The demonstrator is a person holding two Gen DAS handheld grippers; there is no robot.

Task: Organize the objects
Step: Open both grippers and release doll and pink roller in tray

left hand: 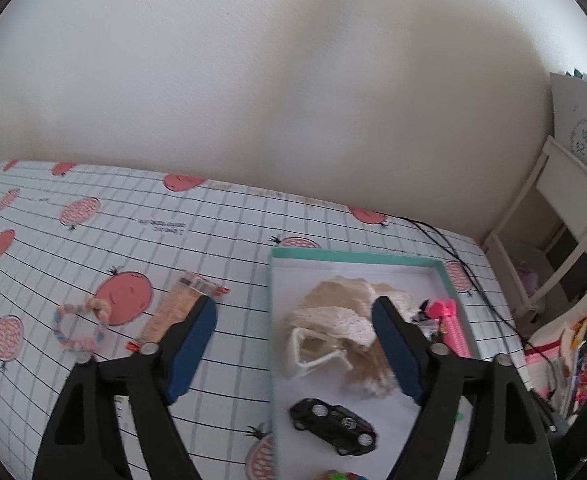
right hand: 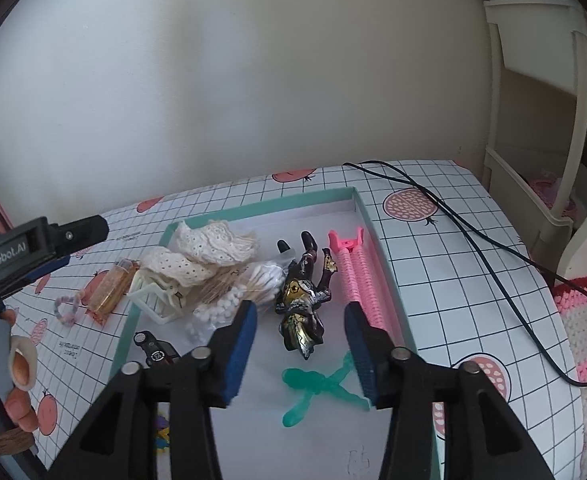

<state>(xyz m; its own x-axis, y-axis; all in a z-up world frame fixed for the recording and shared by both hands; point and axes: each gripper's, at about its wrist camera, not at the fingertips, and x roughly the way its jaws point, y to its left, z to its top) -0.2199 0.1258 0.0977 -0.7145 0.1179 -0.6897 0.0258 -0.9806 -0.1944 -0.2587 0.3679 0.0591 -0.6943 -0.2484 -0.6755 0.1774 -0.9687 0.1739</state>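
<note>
A teal-rimmed white box (left hand: 357, 257) (right hand: 261, 207) lies on the table. In it are cream lace cloth (left hand: 341, 312) (right hand: 209, 246), a white clip (right hand: 155, 294), cotton swabs (right hand: 261, 280), a black toy car (left hand: 333, 426) (right hand: 153, 350), a dark action figure (right hand: 303, 308), a pink ridged toy (left hand: 453, 328) (right hand: 357, 276) and a green figure (right hand: 317, 386). A pastel bead bracelet (left hand: 75, 328) (right hand: 65, 310) and an amber packet (left hand: 175, 312) (right hand: 111, 286) lie left of the box. My left gripper (left hand: 293, 324) is open, straddling the box's left wall. My right gripper (right hand: 301, 328) is open above the action figure.
The tablecloth (left hand: 93, 240) has a grid and pink fruit print, with a wall behind. A black cable (right hand: 473, 232) runs across the table's right side. A white shelf (left hand: 553, 220) (right hand: 533, 120) stands at the right, beside a pink and white knitted item (right hand: 585, 332).
</note>
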